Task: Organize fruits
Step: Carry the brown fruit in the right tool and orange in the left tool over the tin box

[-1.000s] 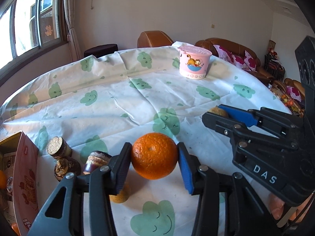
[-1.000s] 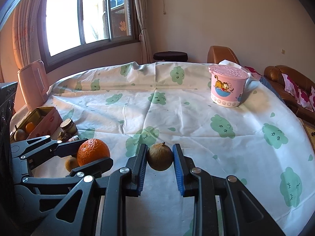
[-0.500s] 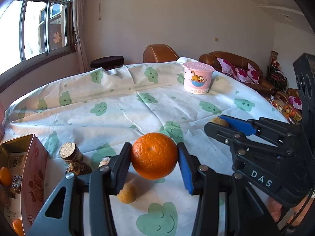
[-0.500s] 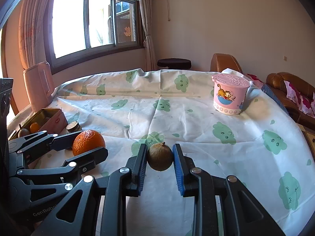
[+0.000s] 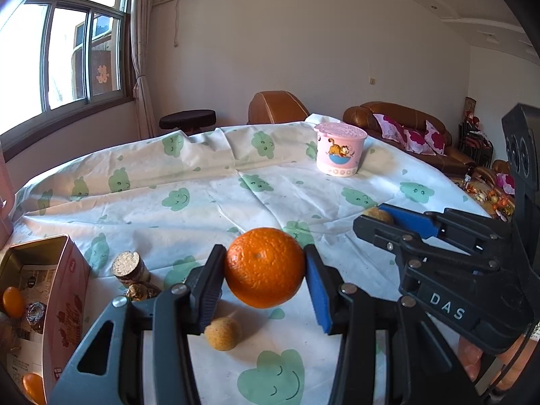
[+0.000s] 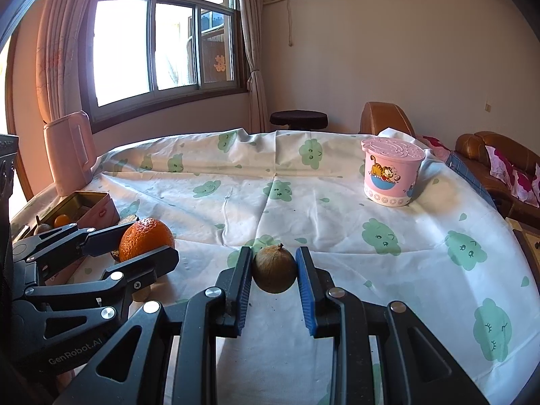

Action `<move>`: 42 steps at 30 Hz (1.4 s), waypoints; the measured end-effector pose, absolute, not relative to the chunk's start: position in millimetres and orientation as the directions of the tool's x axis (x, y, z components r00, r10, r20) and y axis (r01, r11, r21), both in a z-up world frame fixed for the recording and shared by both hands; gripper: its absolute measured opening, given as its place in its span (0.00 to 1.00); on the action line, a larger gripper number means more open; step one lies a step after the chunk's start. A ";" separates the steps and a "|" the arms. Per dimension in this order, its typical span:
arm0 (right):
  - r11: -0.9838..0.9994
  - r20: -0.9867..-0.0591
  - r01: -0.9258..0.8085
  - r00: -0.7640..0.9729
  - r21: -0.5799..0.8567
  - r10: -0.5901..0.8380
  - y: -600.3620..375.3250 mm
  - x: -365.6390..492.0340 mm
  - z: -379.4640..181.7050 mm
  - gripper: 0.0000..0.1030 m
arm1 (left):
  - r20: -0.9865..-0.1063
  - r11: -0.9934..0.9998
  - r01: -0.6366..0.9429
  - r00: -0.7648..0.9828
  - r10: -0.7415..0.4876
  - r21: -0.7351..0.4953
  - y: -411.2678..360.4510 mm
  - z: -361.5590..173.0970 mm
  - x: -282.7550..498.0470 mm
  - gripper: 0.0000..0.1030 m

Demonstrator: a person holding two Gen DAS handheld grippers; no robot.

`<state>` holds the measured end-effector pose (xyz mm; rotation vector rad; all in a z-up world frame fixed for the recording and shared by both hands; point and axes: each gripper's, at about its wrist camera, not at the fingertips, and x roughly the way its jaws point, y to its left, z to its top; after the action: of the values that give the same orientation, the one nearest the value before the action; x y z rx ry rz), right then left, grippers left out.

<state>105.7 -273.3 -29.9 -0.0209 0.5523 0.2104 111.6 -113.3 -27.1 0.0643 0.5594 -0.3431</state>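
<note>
The orange (image 5: 264,267) sits clamped between the two pads of the left gripper (image 5: 264,270), held clear of the tablecloth (image 5: 202,209); pads bear on its left and right flanks, and the jaws stand only as wide as the fruit. The small brown fruit (image 6: 274,268), round with a short stem tip, is likewise pinched between the pads of the right gripper (image 6: 274,270), jaws narrow and closed against both sides, and appears raised just above the cloth. In the left wrist view the right gripper lies to the right of the orange and apart from it; in the right wrist view the left gripper, with the orange, lies to the left.

Judged step: both fruits are in hand and in carriage, not yet set down. The likely destination is the open tin box (image 5: 64,290) at the left table edge, which already holds small orange fruits (image 5: 12,302) and wrapped items. The next move would call for swinging the left gripper leftward over the box rim, then lowering before releasing; the brown fruit would follow.

Obstructions noted: a small tan ball (image 5: 222,333) lies on the cloth below the orange, and a cork-like cylinder (image 5: 126,265) and a foil-wrapped piece (image 5: 141,291) stand between the orange and the box. A pink lidded tub (image 6: 391,175) stands well apart at the far side.
</note>
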 end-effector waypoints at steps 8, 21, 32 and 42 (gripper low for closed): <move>0.978 -0.495 -0.206 0.847 0.031 0.194 -273.2 100.2 -26.9 0.27 | -0.509 0.944 0.329 0.808 -0.296 -0.025 -112.4 -24.6 107.4 0.47; 0.979 -0.462 -0.205 0.866 0.026 0.193 -274.2 93.8 -23.5 0.27 | -0.480 0.947 0.319 0.829 -0.287 -0.014 -111.5 -21.4 100.6 0.47; 0.979 -0.442 -0.203 0.876 0.022 0.192 -273.6 90.5 -21.2 0.27 | -0.459 0.950 0.311 0.843 -0.282 -0.013 -109.0 -18.6 96.7 0.47; 0.980 -0.416 -0.200 0.890 0.015 0.188 -274.2 85.9 -18.0 0.27 | -0.438 0.952 0.306 0.854 -0.280 -0.011 -106.9 -16.9 94.1 0.47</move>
<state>85.9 -274.2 -18.0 -0.0281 0.4292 0.2011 94.1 -106.9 -16.9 0.0595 0.4513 -0.3081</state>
